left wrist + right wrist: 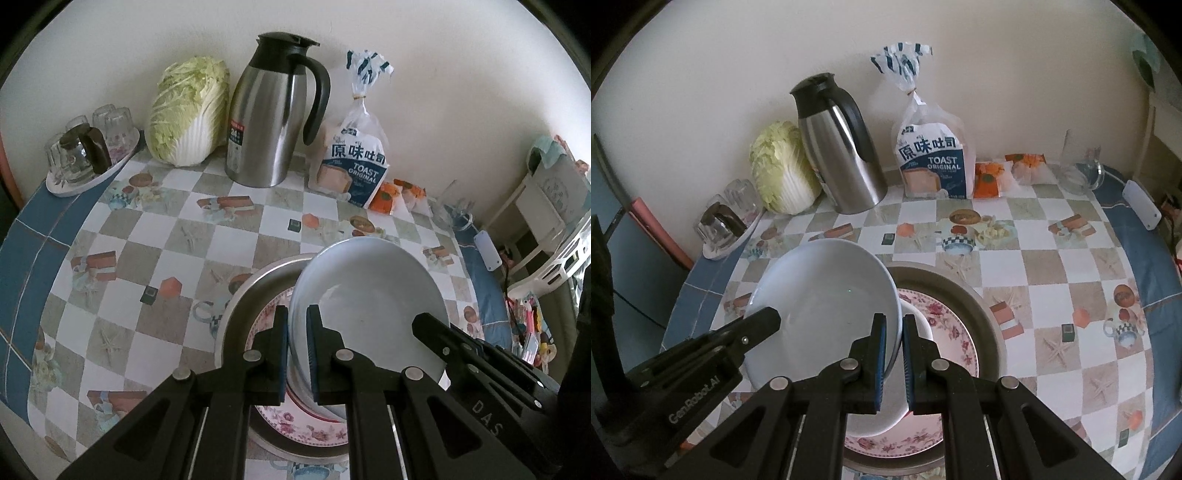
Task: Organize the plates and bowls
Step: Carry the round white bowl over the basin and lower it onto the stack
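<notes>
A plain white plate (369, 291) (823, 295) hangs tilted over the table, held at opposite rims. My left gripper (297, 321) is shut on its left rim, and its black body (768, 317) shows at the plate's far side in the right wrist view. My right gripper (894, 325) is shut on the right rim, with its tip (421, 321) showing in the left wrist view. Below the plate sits a floral plate (295, 424) (945, 317) inside a round metal pan (258, 280) (960, 284). A small white dish (921, 325) rests on the floral plate, mostly hidden.
Along the wall stand a steel thermos jug (273, 122), a napa cabbage (188, 110), a bag of toast (354, 162) and orange packets (988, 179). A tray of glasses (85, 155) sits far left, a glass pitcher (1082, 173) far right. A white chair (565, 251) stands beyond the table's right edge.
</notes>
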The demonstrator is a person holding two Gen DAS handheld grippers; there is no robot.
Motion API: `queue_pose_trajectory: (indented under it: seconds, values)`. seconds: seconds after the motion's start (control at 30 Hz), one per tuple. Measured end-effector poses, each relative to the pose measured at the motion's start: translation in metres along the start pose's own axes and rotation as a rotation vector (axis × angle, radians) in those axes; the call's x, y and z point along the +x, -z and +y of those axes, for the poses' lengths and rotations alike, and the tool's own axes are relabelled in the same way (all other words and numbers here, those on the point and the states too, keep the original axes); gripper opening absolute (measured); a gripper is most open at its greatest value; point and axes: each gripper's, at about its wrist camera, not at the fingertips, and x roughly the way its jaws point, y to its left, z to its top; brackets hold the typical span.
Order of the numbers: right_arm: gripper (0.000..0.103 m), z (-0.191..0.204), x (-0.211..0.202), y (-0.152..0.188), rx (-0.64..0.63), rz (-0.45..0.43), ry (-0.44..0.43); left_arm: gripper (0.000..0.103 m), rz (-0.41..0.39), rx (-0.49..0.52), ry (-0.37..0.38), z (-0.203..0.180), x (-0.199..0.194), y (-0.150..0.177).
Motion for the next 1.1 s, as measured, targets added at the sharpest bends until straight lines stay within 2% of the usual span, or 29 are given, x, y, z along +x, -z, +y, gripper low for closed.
queue_pose_trajectory:
  seconds: [0.5, 1.1]
  values:
    - [0.009, -0.010, 0.009, 0.003, 0.019, 0.038, 0.009, 0.009, 0.044, 0.024, -0.009, -0.006, 0.011, 0.004]
    - [0.012, -0.011, 0.010, 0.004, 0.015, 0.041, 0.013, 0.009, 0.038, 0.015, -0.001, -0.005, 0.009, 0.004]
